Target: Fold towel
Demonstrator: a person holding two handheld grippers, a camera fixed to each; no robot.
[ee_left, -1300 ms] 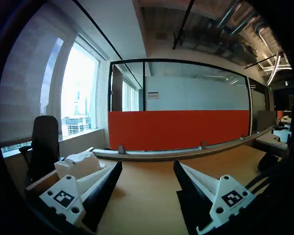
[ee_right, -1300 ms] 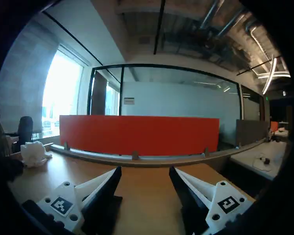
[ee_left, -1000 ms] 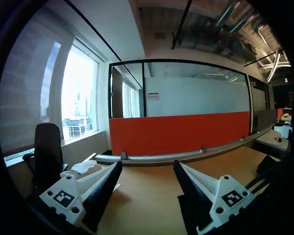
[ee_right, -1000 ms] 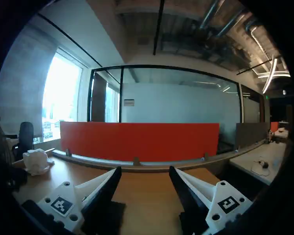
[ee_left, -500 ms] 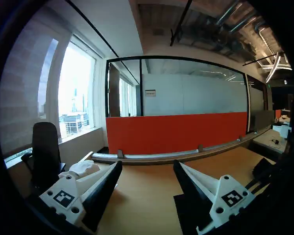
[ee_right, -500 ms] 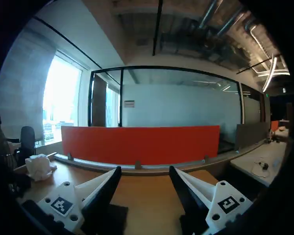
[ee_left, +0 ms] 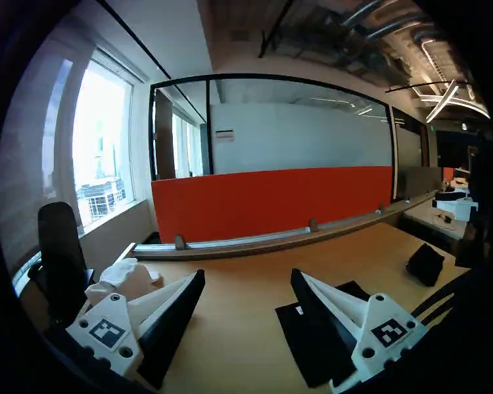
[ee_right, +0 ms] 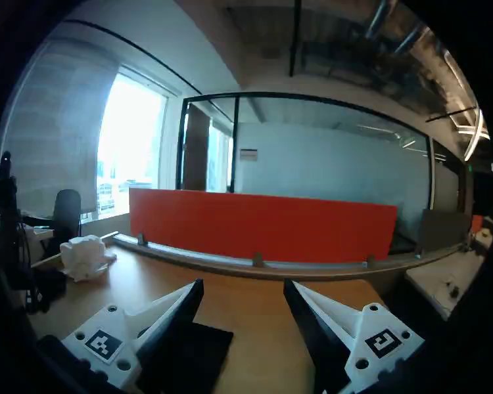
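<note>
Left gripper view. The left tongs [ee_left: 246,274] are held low and roughly level over the bench [ee_left: 246,259], pointing toward the orange divider [ee_left: 273,200] at the bench's far edge. The fingers are spread wide, with bare bench between the tips and nothing gripped. The towel [ee_left: 125,279] is a crumpled white heap on the bench, on the near side of the divider and off its left end, partly hidden behind the left finger. I cannot tell whether that finger touches it. A black mat [ee_left: 299,348] lies flat on the bench on the near side of the divider, under the right finger. A black pouch [ee_left: 425,264] sits near the divider's right end. An office chair [ee_left: 59,253] stands left of the divider, below the window [ee_left: 98,157].

Right gripper view. The right tongs [ee_right: 243,284] are also low and level over the bench [ee_right: 259,308], aimed at the orange divider [ee_right: 266,226], which here slopes slightly down to the right. The fingers are wide apart and hold nothing. The towel [ee_right: 83,256] lies bunched on the bench by the divider's left end, well apart from these tongs. A corner of the black mat [ee_right: 200,351] shows under the left finger. The office chair [ee_right: 66,213] stands beyond the towel, left of the divider.
</note>
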